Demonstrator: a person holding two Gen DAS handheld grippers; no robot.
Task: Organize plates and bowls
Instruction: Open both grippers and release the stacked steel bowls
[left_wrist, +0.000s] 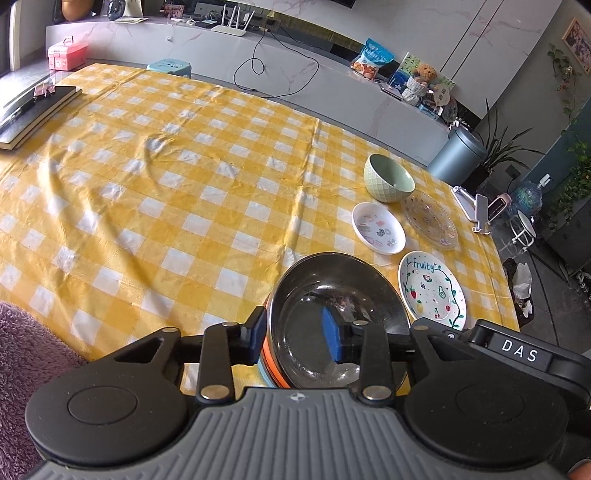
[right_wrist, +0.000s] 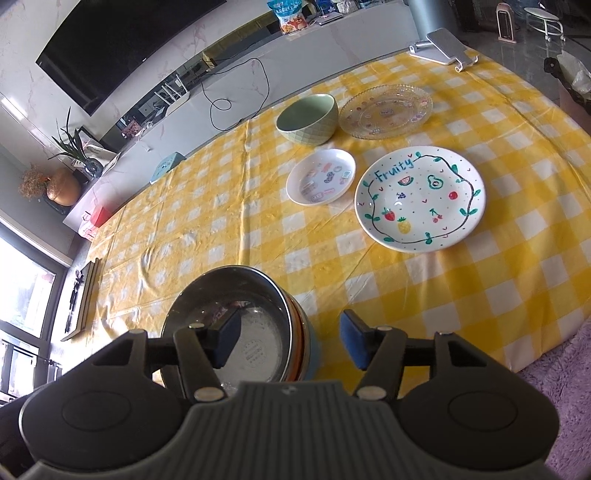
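Note:
A stack of steel bowls (left_wrist: 332, 302) with orange and blue outer walls sits at the near table edge. My left gripper (left_wrist: 295, 336) straddles its near rim, one pad inside and one outside; I cannot tell if it grips. My right gripper (right_wrist: 290, 341) is open around the same stack (right_wrist: 236, 317), with its left pad inside the bowl and its right pad beyond the wall. Further off lie a "Fruity" plate (right_wrist: 419, 197) (left_wrist: 432, 288), a small white sticker dish (right_wrist: 321, 181) (left_wrist: 378, 227), a green bowl (right_wrist: 308, 118) (left_wrist: 388, 177) and a clear glass plate (right_wrist: 386, 110) (left_wrist: 430, 219).
A yellow checked tablecloth (left_wrist: 166, 192) covers the table. Books (left_wrist: 29, 110) lie at the far left corner, a phone stand (right_wrist: 443, 46) at the far right edge. A purple fluffy rug (right_wrist: 561, 369) lies beside the table.

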